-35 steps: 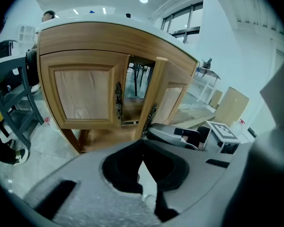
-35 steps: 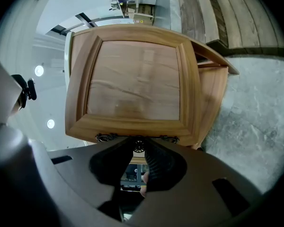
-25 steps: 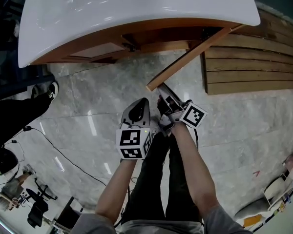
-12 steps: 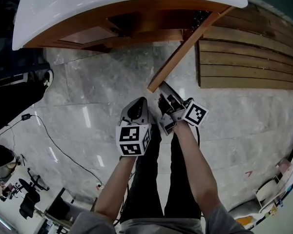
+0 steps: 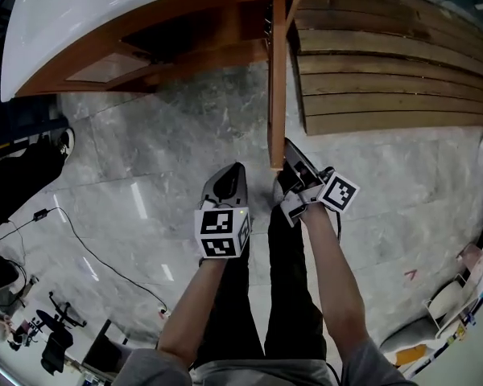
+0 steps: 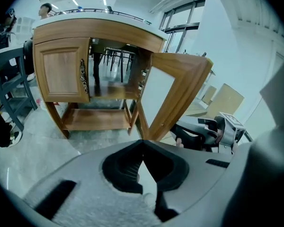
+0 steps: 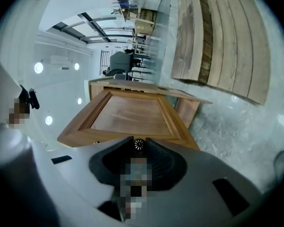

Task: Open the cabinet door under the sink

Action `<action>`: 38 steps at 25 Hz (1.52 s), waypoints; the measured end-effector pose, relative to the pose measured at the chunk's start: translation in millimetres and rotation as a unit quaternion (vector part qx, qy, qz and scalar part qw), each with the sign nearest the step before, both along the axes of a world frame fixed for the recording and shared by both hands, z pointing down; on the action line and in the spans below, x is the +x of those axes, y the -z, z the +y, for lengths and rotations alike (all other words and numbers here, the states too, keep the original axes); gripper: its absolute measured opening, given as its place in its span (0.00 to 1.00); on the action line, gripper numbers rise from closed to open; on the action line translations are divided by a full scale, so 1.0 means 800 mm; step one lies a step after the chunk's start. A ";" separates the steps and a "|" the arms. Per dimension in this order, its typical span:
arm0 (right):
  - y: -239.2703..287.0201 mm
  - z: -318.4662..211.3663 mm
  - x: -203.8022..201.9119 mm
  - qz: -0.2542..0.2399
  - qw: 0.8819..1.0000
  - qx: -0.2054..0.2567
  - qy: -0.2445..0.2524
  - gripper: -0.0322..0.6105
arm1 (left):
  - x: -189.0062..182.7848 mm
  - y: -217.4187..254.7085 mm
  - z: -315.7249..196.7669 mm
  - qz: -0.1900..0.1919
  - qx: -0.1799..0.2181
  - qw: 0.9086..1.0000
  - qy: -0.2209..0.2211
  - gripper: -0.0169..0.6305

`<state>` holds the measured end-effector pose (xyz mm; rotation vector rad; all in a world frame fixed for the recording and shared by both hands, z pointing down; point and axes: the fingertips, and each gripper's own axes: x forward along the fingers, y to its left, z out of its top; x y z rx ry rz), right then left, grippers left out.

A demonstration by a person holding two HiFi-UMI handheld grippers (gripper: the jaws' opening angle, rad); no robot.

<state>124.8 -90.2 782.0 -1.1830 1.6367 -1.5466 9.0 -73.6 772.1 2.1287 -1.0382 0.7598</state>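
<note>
Under the white sink (image 5: 80, 14) stands a wooden cabinet (image 5: 169, 51). Its right door (image 5: 278, 87) stands swung out, edge-on in the head view and wide open (image 6: 177, 96) in the left gripper view. My right gripper (image 5: 290, 151) is at the door's free edge, shut on the small round door knob (image 7: 139, 144) that sits between its jaws. The left door (image 6: 61, 70) is closed. My left gripper (image 5: 232, 171) hangs shut and empty over the floor, left of the open door; its jaws meet (image 6: 142, 148) in its own view.
Wooden slat decking (image 5: 386, 71) lies on the floor right of the cabinet. A black cable (image 5: 88, 248) runs over the marble floor at left, near a person's shoe (image 5: 64, 139). A low shelf (image 6: 94, 119) shows inside the cabinet.
The right door has swung further out, from a slant to pointing straight toward me, with the right gripper following it to the right. The left gripper has hardly moved.
</note>
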 end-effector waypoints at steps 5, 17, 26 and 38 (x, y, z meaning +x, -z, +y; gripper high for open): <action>0.004 0.007 0.059 0.015 1.000 -0.001 -0.023 0.18 | 0.040 0.004 0.013 0.006 0.000 1.000 -0.019 0.04; 0.007 0.020 0.075 0.024 0.999 -0.005 -0.032 0.20 | 0.088 0.014 0.019 0.011 0.005 0.999 -0.048 0.04; 0.042 0.049 0.083 0.037 0.998 -0.004 -0.054 0.11 | 0.097 0.051 0.021 0.009 0.016 0.998 -0.058 0.04; 0.198 0.065 0.085 0.055 0.997 0.035 -0.042 0.06 | 0.123 0.200 0.022 0.025 0.059 0.995 -0.082 0.04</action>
